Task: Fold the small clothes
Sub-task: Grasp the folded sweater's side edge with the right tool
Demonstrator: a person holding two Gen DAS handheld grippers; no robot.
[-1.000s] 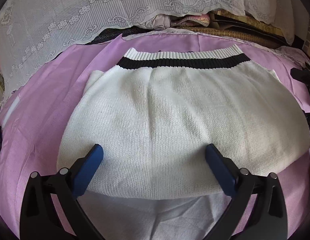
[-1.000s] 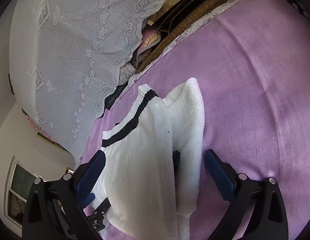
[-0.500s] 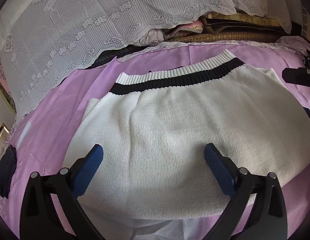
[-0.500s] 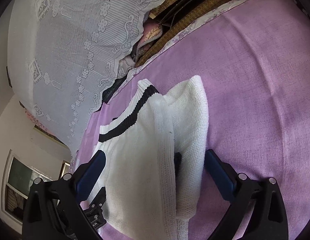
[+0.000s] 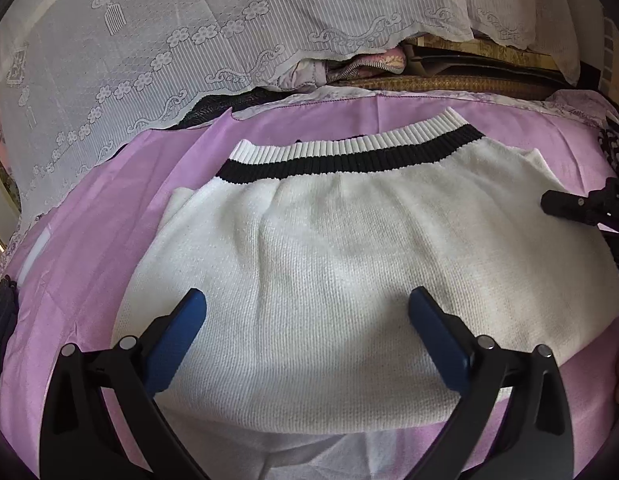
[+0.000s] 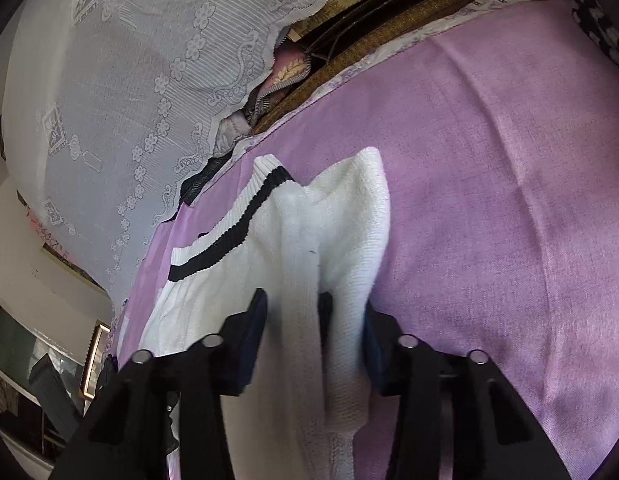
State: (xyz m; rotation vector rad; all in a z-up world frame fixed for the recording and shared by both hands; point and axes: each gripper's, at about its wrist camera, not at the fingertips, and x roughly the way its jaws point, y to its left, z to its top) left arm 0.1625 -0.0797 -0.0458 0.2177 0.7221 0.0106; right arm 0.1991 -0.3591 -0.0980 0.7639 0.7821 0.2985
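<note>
Bare purple sheet [image 6: 489, 208] spreads wide beyond the sweater's [image 5: 349, 264] right side. The white knit, black-banded at its ribbed hem, lies flat on the bed. The left gripper [image 5: 307, 320] hovers wide apart above it; the right gripper [image 6: 313, 320] pinches its folded side edge.

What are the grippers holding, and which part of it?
The right gripper is shut on the white sweater, pinching a raised fold along its side edge. The left gripper is open above the sweater, holding nothing.
</note>
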